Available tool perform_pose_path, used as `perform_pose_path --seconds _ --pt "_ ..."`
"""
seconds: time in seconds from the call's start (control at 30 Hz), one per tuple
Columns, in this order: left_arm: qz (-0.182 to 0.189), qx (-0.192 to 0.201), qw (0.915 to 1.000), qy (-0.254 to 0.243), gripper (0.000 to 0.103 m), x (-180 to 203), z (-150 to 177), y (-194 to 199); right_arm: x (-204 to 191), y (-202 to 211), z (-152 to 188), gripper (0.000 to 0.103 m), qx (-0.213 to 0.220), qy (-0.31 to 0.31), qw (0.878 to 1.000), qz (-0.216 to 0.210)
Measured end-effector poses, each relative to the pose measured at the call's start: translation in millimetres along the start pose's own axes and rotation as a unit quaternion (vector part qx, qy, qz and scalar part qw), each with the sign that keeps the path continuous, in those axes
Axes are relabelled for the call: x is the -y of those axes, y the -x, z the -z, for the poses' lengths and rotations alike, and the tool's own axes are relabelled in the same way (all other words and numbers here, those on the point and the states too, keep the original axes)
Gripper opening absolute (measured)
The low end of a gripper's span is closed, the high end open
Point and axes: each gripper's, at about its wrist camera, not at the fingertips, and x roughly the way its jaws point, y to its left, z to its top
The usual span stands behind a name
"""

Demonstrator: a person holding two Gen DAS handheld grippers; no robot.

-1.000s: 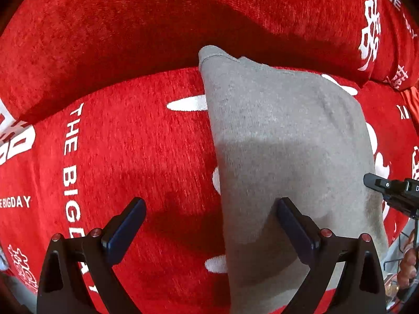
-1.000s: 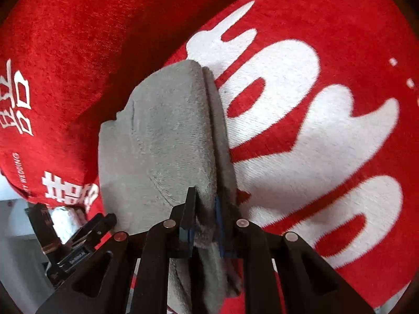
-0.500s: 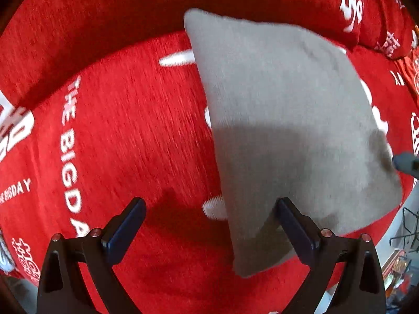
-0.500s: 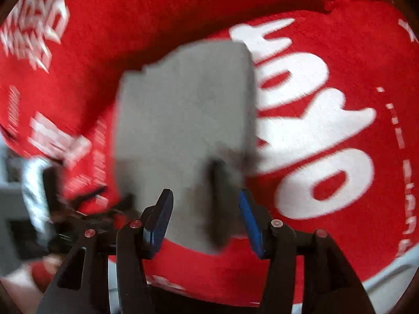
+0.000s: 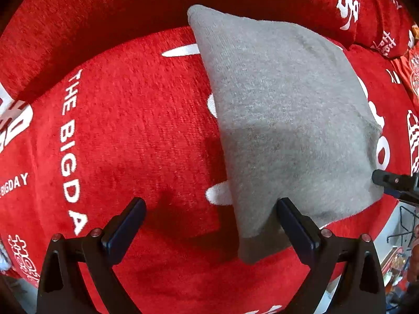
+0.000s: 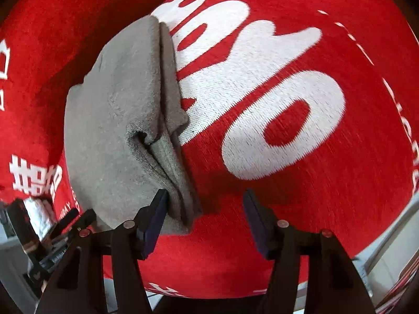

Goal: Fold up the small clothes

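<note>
Red chenille upholstery (image 5: pixel 136 136), its ribbed pile woven with white block lettering and characters, is filling both wrist views as seat cushion and backrest. Lying flat on the seat is the folded grey garment (image 5: pixel 282 120), a soft, fuzzy knit forming a roughly four-sided slab with one narrow corner reaching toward the shadowed crease below the backrest. Seen from the right wrist, the same garment (image 6: pixel 117 120) is showing its stacked layers: several rounded fold edges are running side by side along its right border and bunching into a small pucker near the middle. Both grippers are built of matte black angular frames with small round fasteners and flat dark blue pads. The left gripper (image 5: pixel 209 222) is hovering above the cushion with its jaws spread wide; its right pad is sitting over the garment's near corner, while its left pad is standing over bare red fabric, and nothing is being pinched. The right gripper (image 6: pixel 205 214) is opening its jaws; the garment's layered near edge is lying just beside the inner face of its left finger (image 6: pixel 154 217), and the other pad is standing well clear over red fabric. At the right margin of the left-wrist view, the right gripper's black tip is appearing close to the garment's edge.
</note>
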Motion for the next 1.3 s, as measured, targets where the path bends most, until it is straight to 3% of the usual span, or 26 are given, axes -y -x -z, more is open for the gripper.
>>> perform_pose_path --seconds 0.4,0.73,0.93,1.3 --pt "0.005 0.012 0.9999 -0.008 0.1 -16.4 21.0 20.2 -11.5 20.1 37.7 0.069 0.035 -0.025 0.999 -0.002" --pt "0.006 0.013 0.9998 -0.012 0.1 -23.8 32.9 17.7 -22.5 12.1 55.4 0.07 0.03 -0.024 0.999 -0.007" --pt "-0.001 0.003 1.0 0.001 0.1 -27.0 33.5 11.0 -26.3 11.4 43.5 0.072 0.025 -0.009 0.999 -0.02" --pt "-0.013 0.007 0.9993 0.035 0.1 -11.0 -1.7 15.9 -25.5 22.7 -20.6 0.075 0.014 0.02 0.999 -0.035"
